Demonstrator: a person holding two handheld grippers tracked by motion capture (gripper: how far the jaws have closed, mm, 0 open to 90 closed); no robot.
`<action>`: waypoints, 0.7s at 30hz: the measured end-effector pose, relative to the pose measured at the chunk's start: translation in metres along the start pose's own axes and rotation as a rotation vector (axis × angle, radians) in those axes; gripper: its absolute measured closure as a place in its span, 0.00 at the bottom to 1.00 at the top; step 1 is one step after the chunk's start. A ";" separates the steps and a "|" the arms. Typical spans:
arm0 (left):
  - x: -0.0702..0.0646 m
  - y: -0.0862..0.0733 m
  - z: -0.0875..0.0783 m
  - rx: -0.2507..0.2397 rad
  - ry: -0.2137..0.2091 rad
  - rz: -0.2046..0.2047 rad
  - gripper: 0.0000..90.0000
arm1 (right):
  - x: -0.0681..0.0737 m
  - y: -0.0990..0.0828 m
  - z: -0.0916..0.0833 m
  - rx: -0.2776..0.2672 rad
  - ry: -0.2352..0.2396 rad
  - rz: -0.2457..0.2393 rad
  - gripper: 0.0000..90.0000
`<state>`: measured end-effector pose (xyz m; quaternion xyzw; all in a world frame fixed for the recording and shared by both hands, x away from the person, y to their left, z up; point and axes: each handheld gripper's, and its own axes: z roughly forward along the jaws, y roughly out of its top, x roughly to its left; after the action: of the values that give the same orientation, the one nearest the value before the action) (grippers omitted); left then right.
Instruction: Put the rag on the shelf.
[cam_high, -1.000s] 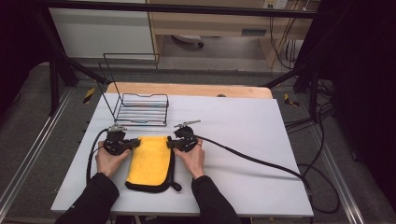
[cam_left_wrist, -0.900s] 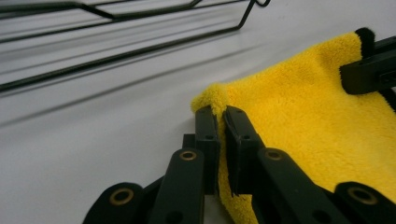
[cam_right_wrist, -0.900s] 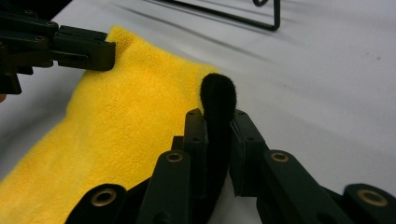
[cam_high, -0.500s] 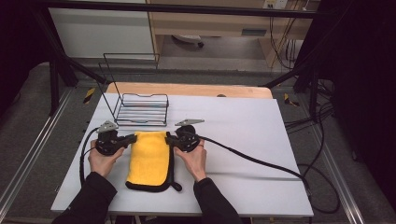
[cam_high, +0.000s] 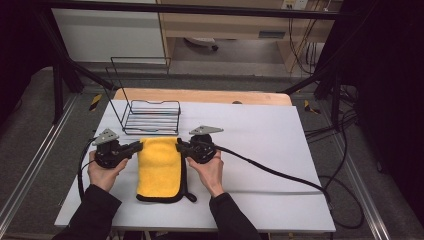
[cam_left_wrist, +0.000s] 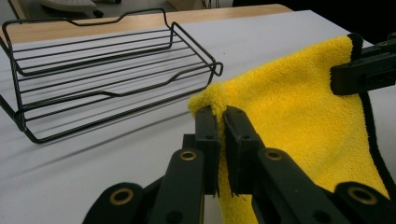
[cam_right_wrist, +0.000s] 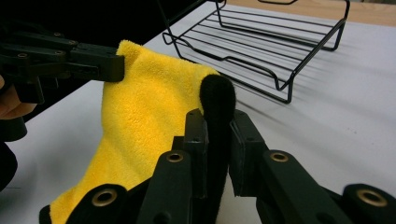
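A yellow microfibre cloth (cam_high: 159, 167) with a black edge lies lengthwise on the white table, its far end lifted. My left gripper (cam_high: 139, 146) is shut on the cloth's far left corner (cam_left_wrist: 215, 99). My right gripper (cam_high: 179, 145) is shut on the far right corner, where the black trim (cam_right_wrist: 217, 100) bunches between its jaws. In the right gripper view the left gripper (cam_right_wrist: 109, 63) pinches the opposite corner of the cloth (cam_right_wrist: 140, 102). The near end of the cloth still rests on the table.
A black wire rack (cam_high: 150, 116) stands on the table (cam_high: 280, 150) just beyond the cloth, also seen close by as the rack (cam_left_wrist: 107, 70) in the left gripper view. A black cable (cam_high: 270, 170) trails right from the right gripper. A wooden strip (cam_high: 200, 95) runs along the far edge.
Both grippers have risen and moved away from me toward the rack, lifting the cloth's far end off the table. Both stay shut on their corners.
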<state>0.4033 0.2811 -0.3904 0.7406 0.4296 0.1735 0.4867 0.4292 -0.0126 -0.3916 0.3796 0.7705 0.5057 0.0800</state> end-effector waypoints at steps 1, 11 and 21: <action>-0.001 0.001 -0.001 -0.004 -0.001 -0.003 0.94 | 0.000 0.001 -0.001 -0.005 0.000 -0.002 0.88; -0.009 0.011 -0.014 -0.054 0.000 0.015 0.94 | 0.005 0.009 -0.015 -0.061 0.009 -0.028 0.88; -0.013 0.021 -0.028 -0.109 0.004 0.035 0.94 | 0.016 0.020 -0.029 -0.121 0.004 -0.091 0.88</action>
<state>0.3867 0.2830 -0.3571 0.7199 0.4074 0.2065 0.5226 0.4137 -0.0183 -0.3568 0.3375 0.7551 0.5482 0.1241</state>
